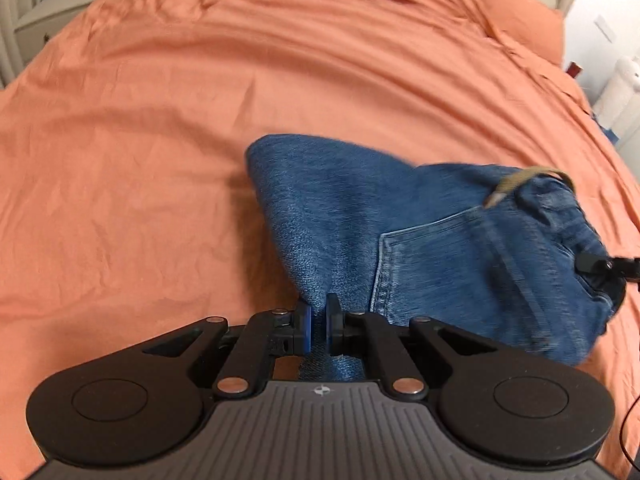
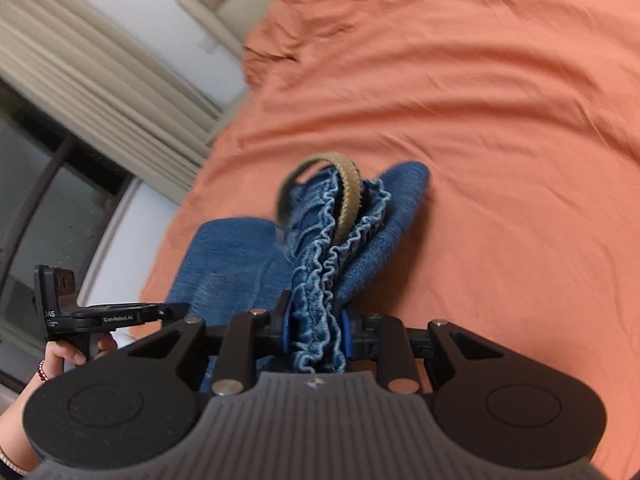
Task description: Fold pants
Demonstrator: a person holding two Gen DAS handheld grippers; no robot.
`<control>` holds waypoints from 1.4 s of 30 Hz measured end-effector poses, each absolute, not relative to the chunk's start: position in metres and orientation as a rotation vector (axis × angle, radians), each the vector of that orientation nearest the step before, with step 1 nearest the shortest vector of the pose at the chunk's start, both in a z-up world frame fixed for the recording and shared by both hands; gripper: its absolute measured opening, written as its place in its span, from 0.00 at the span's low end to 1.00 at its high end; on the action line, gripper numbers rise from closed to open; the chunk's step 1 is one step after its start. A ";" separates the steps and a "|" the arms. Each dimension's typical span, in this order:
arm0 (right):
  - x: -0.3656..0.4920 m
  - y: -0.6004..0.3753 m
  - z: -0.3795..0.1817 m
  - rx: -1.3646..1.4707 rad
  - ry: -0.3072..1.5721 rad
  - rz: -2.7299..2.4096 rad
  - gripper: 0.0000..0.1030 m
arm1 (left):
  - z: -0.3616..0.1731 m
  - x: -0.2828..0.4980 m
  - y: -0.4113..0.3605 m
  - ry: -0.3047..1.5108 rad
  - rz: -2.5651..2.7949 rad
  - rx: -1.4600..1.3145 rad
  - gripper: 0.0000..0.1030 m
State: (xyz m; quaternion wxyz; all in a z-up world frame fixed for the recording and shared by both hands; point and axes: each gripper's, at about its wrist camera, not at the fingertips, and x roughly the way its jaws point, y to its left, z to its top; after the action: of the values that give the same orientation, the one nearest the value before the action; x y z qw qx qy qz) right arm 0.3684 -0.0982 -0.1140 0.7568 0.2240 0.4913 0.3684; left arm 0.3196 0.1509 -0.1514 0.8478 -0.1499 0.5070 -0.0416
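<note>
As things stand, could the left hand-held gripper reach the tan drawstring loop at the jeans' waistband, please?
Probably not right away: the left hand-held gripper is shut on a denim fold of the jeans, so it must let go first. The tan drawstring loop itself lies uncovered on top.

Pants (image 1: 340,216): blue denim, matt, coarse twill weave, faded pale along stitched seams.
Waistband (image 2: 324,280): same denim, gathered into tight ruffles, edges worn whitish.
Drawstring (image 2: 350,196): tan woven tape, ribbed, dull; loops over the waistband's far end.
Bedsheet (image 1: 160,140): orange cloth under the pants, matt, smooth, softly creased.
Left gripper (image 1: 319,322): matt black plastic links, bright metal pivot pins, blue pads pinching denim.
Right gripper (image 2: 316,330): same black plastic, grey ribbed housing, blue pads against the waistband.
Curtain (image 2: 100,68): beige cloth, pleated, dull, left of the bedsheet.
</note>
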 end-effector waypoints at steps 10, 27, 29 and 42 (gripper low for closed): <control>0.374 -0.103 -0.161 0.510 1.189 0.685 0.24 | -0.180 0.319 0.163 1.080 -0.089 -0.357 0.09; 0.332 -0.097 -0.100 0.105 1.032 0.594 0.57 | -0.166 0.217 0.160 1.200 -0.051 -0.268 0.26; 0.323 -0.100 -0.093 0.085 1.010 0.589 0.57 | -0.159 0.211 0.161 1.185 -0.020 -0.287 0.27; 0.205 -0.100 0.018 -0.129 0.623 0.596 0.79 | -0.006 0.132 0.102 0.709 0.091 -0.134 0.30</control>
State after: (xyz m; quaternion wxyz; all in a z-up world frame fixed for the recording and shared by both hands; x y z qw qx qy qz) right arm 0.2045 -0.1002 0.0176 0.9064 -0.0625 0.3019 0.2888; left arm 0.1323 0.1025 -0.0061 0.9346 -0.0656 0.3468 0.0444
